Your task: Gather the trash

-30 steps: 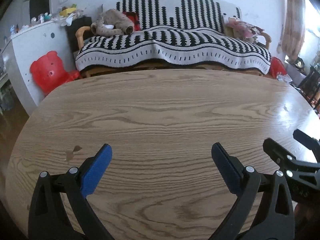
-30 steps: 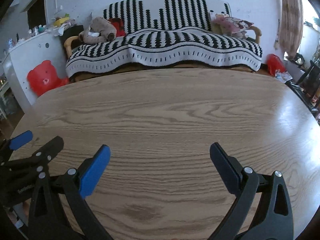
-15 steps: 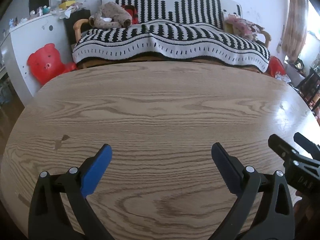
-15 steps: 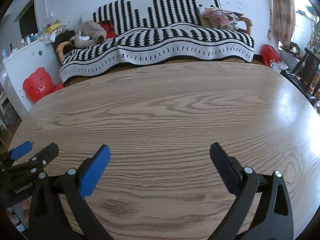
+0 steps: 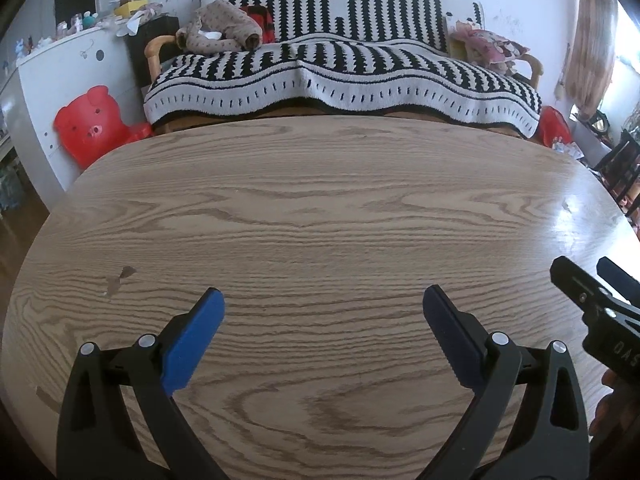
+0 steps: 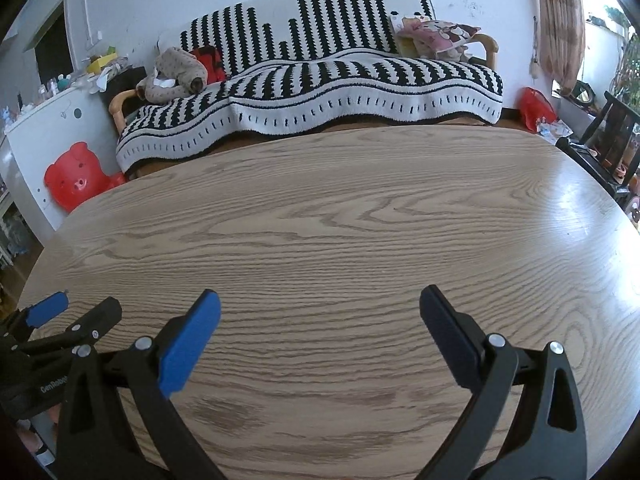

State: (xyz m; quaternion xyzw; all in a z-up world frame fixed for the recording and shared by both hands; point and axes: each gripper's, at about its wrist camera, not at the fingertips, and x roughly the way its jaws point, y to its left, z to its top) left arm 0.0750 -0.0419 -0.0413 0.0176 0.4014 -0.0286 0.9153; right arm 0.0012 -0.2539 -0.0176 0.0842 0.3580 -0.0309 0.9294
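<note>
No trash shows on the wooden table (image 5: 320, 208) in either view. My left gripper (image 5: 322, 304) hangs open over the near part of the table, blue pads wide apart with nothing between them. My right gripper (image 6: 320, 300) is open too, over the same near edge (image 6: 360, 240), and holds nothing. The right gripper's black fingers (image 5: 580, 292) reach in at the right side of the left wrist view. At the lower left of the right wrist view the left gripper's fingers (image 6: 72, 324) appear.
Beyond the table's far edge stands a sofa under a black-and-white striped blanket (image 5: 344, 76), with a plush toy (image 5: 220, 32) and a pink cushion (image 6: 436, 32). A red bear-shaped chair (image 5: 90, 124) and a white cabinet (image 5: 60, 72) stand left; dark chairs (image 6: 612, 136) right.
Both cameras shifted slightly over the table; the right wrist view has tilted, so the sofa now slopes. Both grippers stayed open and empty.
</note>
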